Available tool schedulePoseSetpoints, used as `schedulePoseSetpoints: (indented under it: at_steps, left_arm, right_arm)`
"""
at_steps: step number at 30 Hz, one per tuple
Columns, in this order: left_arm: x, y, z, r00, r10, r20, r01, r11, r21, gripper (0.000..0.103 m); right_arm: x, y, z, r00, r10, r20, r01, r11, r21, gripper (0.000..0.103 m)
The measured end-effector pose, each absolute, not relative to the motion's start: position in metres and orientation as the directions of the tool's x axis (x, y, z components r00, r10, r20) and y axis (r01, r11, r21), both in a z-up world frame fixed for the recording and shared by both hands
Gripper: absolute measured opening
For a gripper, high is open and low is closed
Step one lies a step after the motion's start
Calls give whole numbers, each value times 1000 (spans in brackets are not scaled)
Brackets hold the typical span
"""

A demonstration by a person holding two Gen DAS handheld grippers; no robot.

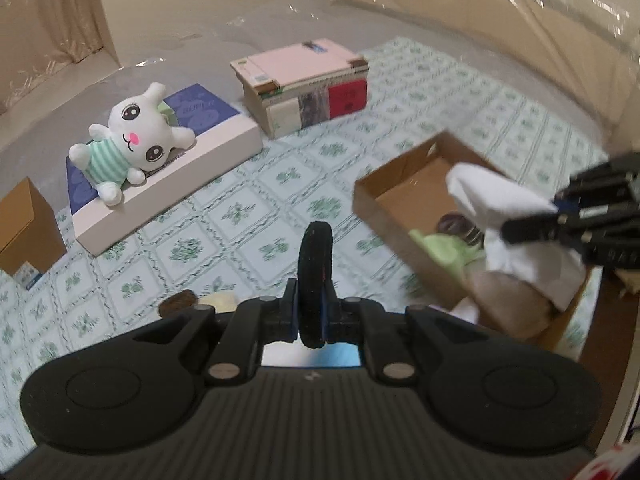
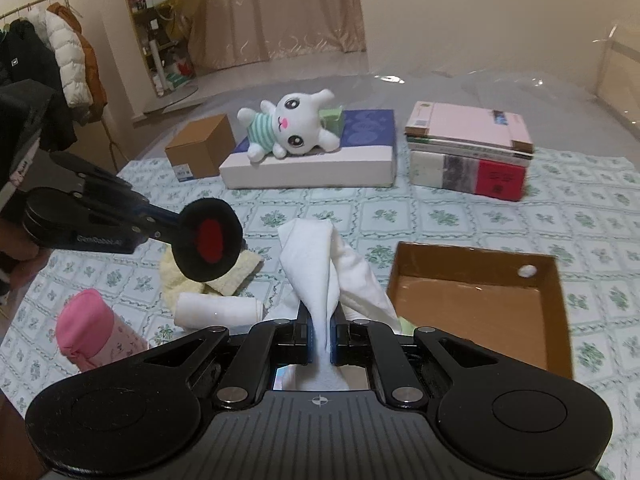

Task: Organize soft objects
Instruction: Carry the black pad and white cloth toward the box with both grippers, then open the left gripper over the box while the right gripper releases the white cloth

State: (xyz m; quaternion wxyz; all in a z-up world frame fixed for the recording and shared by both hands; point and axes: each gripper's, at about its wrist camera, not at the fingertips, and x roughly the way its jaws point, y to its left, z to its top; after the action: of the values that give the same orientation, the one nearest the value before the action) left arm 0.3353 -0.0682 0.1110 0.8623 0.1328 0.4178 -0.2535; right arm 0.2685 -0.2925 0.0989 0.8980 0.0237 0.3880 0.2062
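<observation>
Left gripper (image 1: 314, 316): jaws clamped on a black fuzzy disc (image 1: 315, 280) with a red centre, held above the patterned sheet (image 1: 224, 216).
Right gripper (image 2: 323, 338): jaws pinched a white cloth (image 2: 320, 276), which draped over the near left corner of the open cardboard box (image 2: 556, 320).
Box contents: green fabric (image 1: 444, 246).
Sheet: pink roll (image 2: 92, 330), white roll (image 2: 218, 310), yellow cloth (image 2: 176, 276).
Behind: white plush bunny (image 2: 292, 128) on a flat white box (image 2: 312, 166).
</observation>
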Motion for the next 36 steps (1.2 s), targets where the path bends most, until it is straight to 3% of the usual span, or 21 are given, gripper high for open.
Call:
schedulePoseSetpoints:
  at_steps: [12,28,32,33,35,36]
  left_arm:
    - [290,-114,123,546,-397,-737,458,879,-135,9]
    - [268,-217,72,466,-462,-755,470,852,-231,9]
    - [274,-230,53,425,-498,-756,449,841,-302,10]
    - [276,-232,49,412,-516,-751,443,834,-330,10]
    - [280,-237,41,383,-515,-767,429,834,-346,25]
    - [280,-238,39,380,-513,-770,435,833,-341,28]
  right_arm:
    - [227,-366,102,657,293,-695,-199,956,215,7]
    - [206,-431,82,655,256,-711,-76,959,275,8]
    - [207,-435,77,650,258,-714,-68,956,284,8]
    - [207,-436,75,648,259,-717,-66,956,286,8]
    - [208,-437,71,642,257,-722,-63,957,284,8]
    - [208,-438,69,641,256,-724,-61,957,284,8]
